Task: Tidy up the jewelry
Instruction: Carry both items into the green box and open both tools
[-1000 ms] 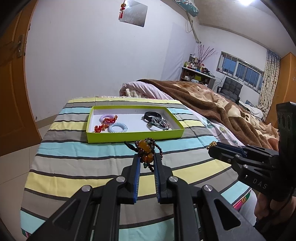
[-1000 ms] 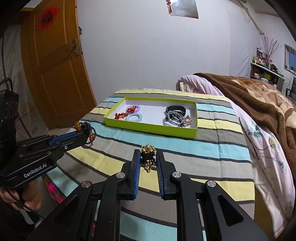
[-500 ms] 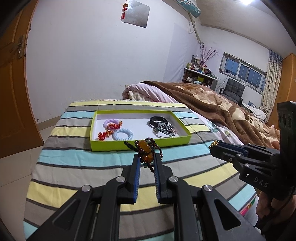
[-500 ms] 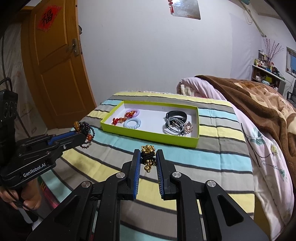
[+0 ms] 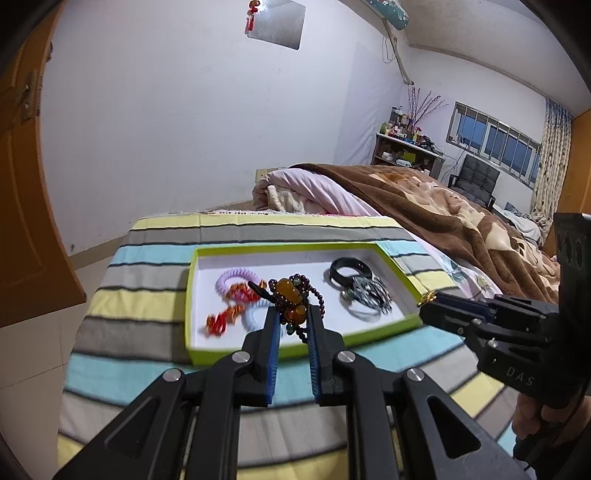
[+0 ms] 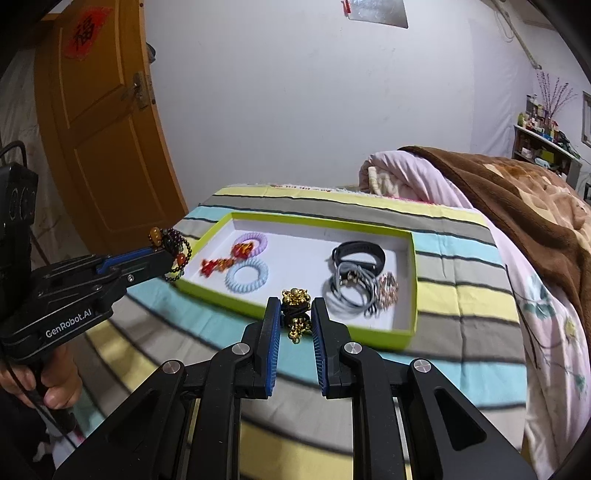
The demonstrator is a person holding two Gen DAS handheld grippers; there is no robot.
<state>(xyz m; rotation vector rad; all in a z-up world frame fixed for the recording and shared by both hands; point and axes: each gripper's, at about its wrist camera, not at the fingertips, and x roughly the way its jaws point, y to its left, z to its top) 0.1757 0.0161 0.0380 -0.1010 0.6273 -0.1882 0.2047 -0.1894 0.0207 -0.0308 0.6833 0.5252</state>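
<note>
Striped bedspread (image 6: pixel 461 295) beneath shallow lime-green cardboard tray (image 6: pixel 413 280), dark beaded bracelet with amber stones (image 5: pixel 293 299) clamped in left tool (image 5: pixel 291 325), gold charm cluster on black cord (image 6: pixel 295 310) gripped by right tool (image 6: pixel 294 314) at tray's near edge.

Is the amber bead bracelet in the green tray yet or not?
Not yet: the amber bead bracelet is clamped in the left gripper, held above the green tray.

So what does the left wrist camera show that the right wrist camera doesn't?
Only the left view shows the window and chair, plus the left gripper head-on, clamping the amber bead bracelet. Only the right view shows the door's red sign and the right gripper head-on, clamping a gold charm. Both show the green tray with hair ties, the striped cloth and the brown blanket.
</note>
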